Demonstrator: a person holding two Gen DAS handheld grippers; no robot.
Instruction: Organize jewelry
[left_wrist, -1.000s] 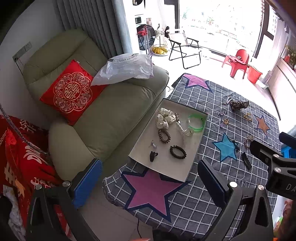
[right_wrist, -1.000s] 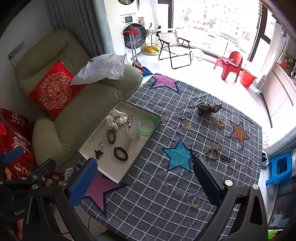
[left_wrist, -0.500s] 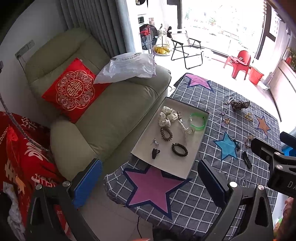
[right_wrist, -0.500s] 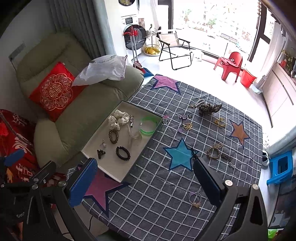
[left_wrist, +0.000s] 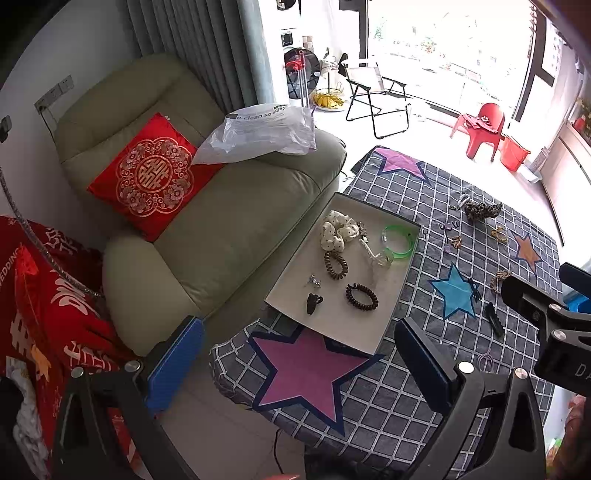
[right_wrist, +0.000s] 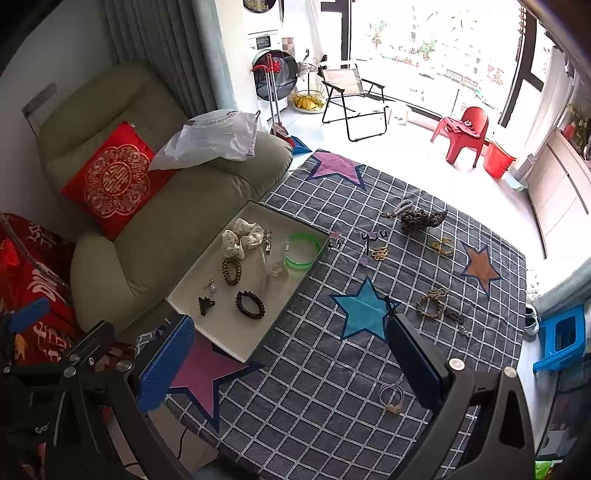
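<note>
A shallow white tray (left_wrist: 384, 325) (right_wrist: 273, 325) lies on the grey checked table cloth (right_wrist: 332, 387). It holds a dotted scrunchie (right_wrist: 240, 236), a green bangle (right_wrist: 301, 251), two dark coil ties (right_wrist: 250, 304), a black claw clip (right_wrist: 205, 305) and small pieces. Loose on the cloth are a leopard scrunchie (right_wrist: 421, 219), gold pieces (right_wrist: 443, 246), a braided chain (right_wrist: 430, 306) and a lilac hair tie (right_wrist: 391, 397). My left gripper (left_wrist: 299, 354) hangs open above the table's near corner, holding nothing. My right gripper (right_wrist: 291, 354) is open too, high above the cloth.
A beige armchair (left_wrist: 221, 229) with a red cushion (left_wrist: 147, 181) and a white plastic bag (left_wrist: 258, 133) stands left of the table. A red blanket (left_wrist: 44, 295) lies at far left. A blue stool (right_wrist: 561, 339) sits right of the table. A folding chair (right_wrist: 351, 96) stands beyond.
Both cameras have drifted slightly; the scene shifts a little to the right and down in the views. Both grippers stay open and no jewelry has moved.
</note>
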